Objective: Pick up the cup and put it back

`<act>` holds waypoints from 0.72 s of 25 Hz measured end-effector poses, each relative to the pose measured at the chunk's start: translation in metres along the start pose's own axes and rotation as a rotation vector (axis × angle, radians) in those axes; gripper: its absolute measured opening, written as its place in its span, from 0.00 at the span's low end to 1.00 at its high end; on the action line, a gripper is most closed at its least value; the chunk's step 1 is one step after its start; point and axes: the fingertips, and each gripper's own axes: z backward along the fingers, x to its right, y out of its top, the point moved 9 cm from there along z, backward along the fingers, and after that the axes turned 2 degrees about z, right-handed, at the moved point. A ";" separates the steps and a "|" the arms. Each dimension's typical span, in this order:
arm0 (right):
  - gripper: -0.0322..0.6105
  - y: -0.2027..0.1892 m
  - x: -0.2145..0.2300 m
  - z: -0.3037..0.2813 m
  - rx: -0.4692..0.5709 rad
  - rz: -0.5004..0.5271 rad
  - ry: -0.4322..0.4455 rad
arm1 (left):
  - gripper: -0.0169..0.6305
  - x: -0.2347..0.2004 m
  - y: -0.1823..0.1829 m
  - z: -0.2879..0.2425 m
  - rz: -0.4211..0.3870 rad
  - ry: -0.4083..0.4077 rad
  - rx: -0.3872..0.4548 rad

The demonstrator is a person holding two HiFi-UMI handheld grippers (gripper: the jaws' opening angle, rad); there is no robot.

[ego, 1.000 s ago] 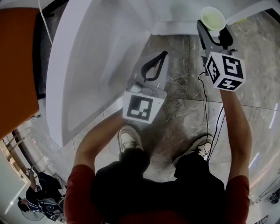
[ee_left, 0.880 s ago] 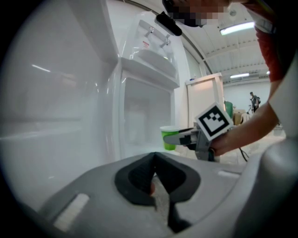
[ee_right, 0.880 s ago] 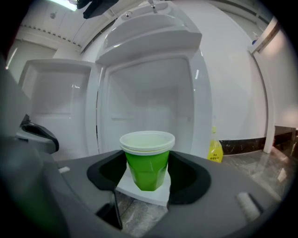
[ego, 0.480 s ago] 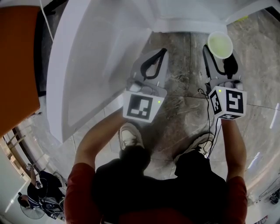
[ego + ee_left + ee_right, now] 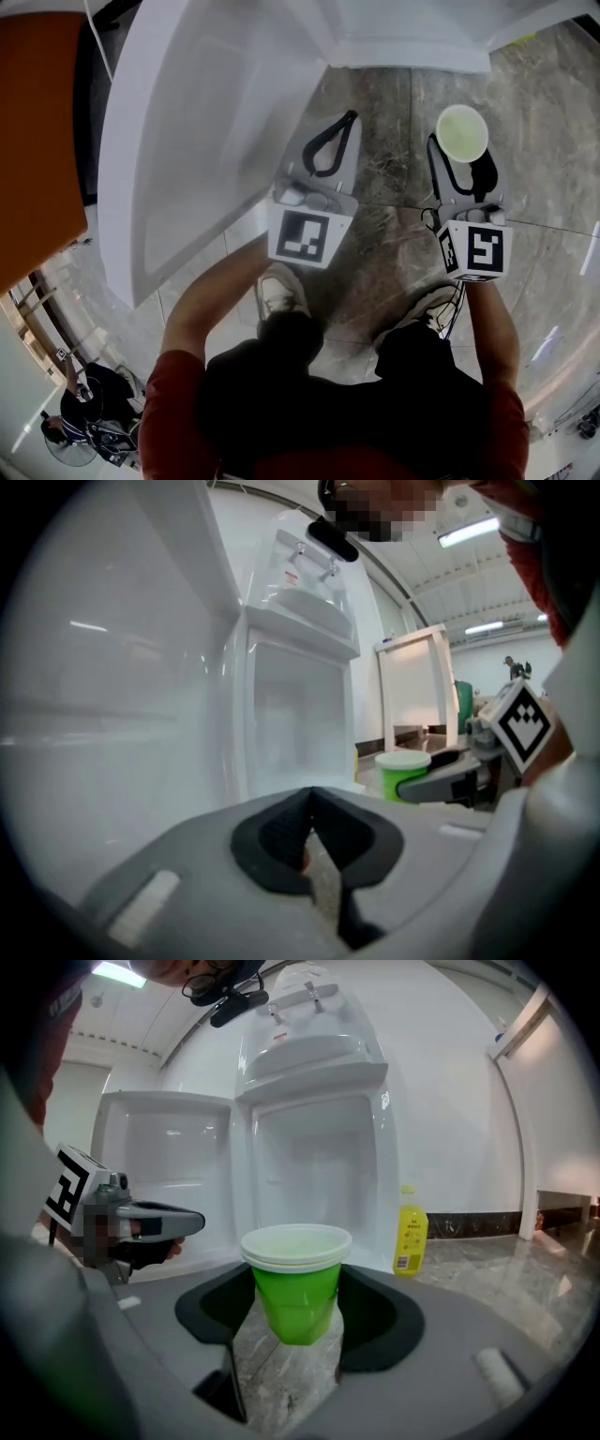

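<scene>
A white fridge (image 5: 314, 1147) stands open ahead of the person, its bare inner compartment facing both gripper views. Its open door (image 5: 187, 141) swings out along the left of the head view. Under it all is a grey marbled floor (image 5: 384, 244). An orange panel (image 5: 37, 141) fills the far left edge of the head view.

The person stands on that floor in pale shoes (image 5: 278, 295), with both forearms reaching forward. Another person (image 5: 84, 412) is in the background at the lower left.

The left gripper (image 5: 349, 117) is held just beside the door's inner face. It is clenched, with its jaw tips meeting and nothing caught between them. The right gripper (image 5: 461, 159) is out to the right, well apart from the left one, and grasps the cup (image 5: 298, 1279) with a jaw on either side of its wall.

The cup is green with a white rim and sits upright. It hangs in the air over the floor in front of the open fridge, clear of the fridge interior. A yellow bottle (image 5: 410, 1229) stands on the floor beside the fridge's right edge.
</scene>
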 end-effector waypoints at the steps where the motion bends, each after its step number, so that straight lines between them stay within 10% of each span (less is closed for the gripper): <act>1: 0.48 -0.003 -0.002 0.002 -0.008 -0.004 0.003 | 0.03 0.000 -0.001 0.000 -0.003 0.000 -0.004; 18: 0.48 -0.030 -0.017 0.008 -0.066 -0.009 0.038 | 0.03 0.006 -0.011 0.000 -0.040 -0.031 -0.012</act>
